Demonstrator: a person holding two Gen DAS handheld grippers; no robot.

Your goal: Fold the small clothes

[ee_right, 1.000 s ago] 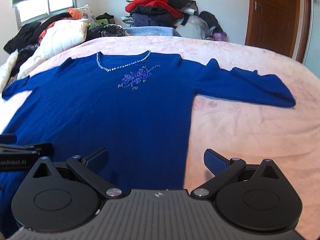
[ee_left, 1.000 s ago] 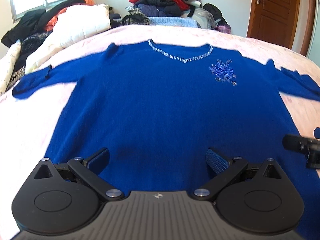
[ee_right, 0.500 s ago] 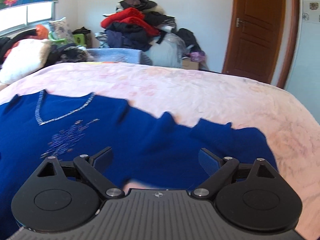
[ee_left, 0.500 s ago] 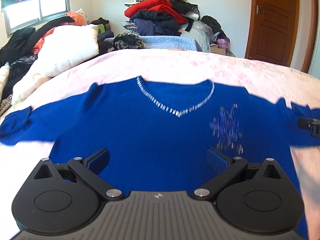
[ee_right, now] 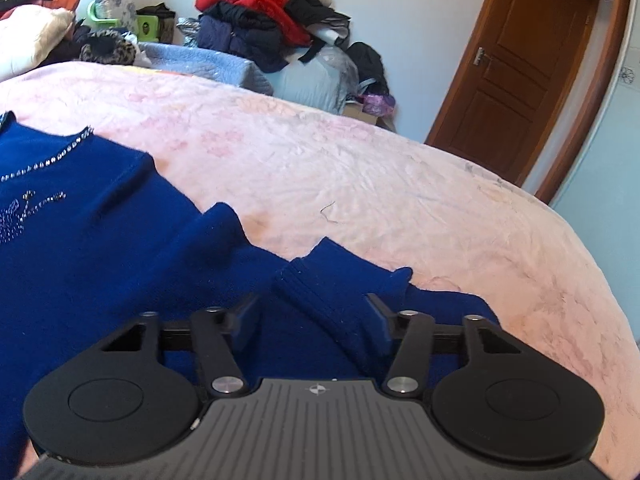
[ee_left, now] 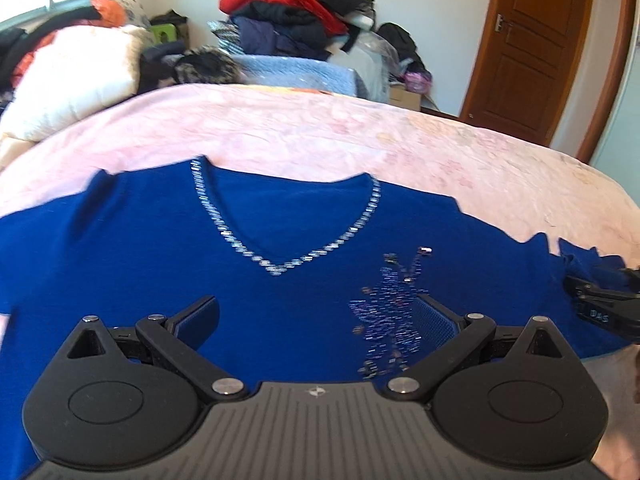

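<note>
Sweater [ee_left: 280,312], deep blue with a beaded V-neck trim [ee_left: 280,268], lies face up and flat on the pink bedspread [ee_left: 360,132] and fills the lower half of the left wrist view. Left gripper [ee_left: 316,316] hovers over the chest with its jaws spread wide and nothing between them; the beaded motif [ee_left: 392,316] sits at about 3 o'clock from the gripper's midpoint, just inside its right finger. At 3 o'clock on the frame edge the other tool pokes in beside the sleeve.

Right wrist view: the right gripper [ee_right: 316,324] is low over the rumpled sleeve [ee_right: 328,296], jaws partly closed, with the ribbed cuff [ee_right: 304,280] bunched between the fingers. Whether the pads are already pinching the knit I cannot tell; they look just short of touching. The sweater's body spreads toward 9 o'clock, bare bedspread toward 1 o'clock, a clothes pile [ee_right: 260,12] and wooden door [ee_right: 516,72] beyond.

Judging by this, the step in hand is taking the sleeve to fold it across the chest. Doing it well likely means pinching the whole cuff rather than one loose ridge, lifting only enough to clear the body, carrying it toward 9 o'clock, and letting the left gripper pin the shoulder so the body does not drag.
</note>
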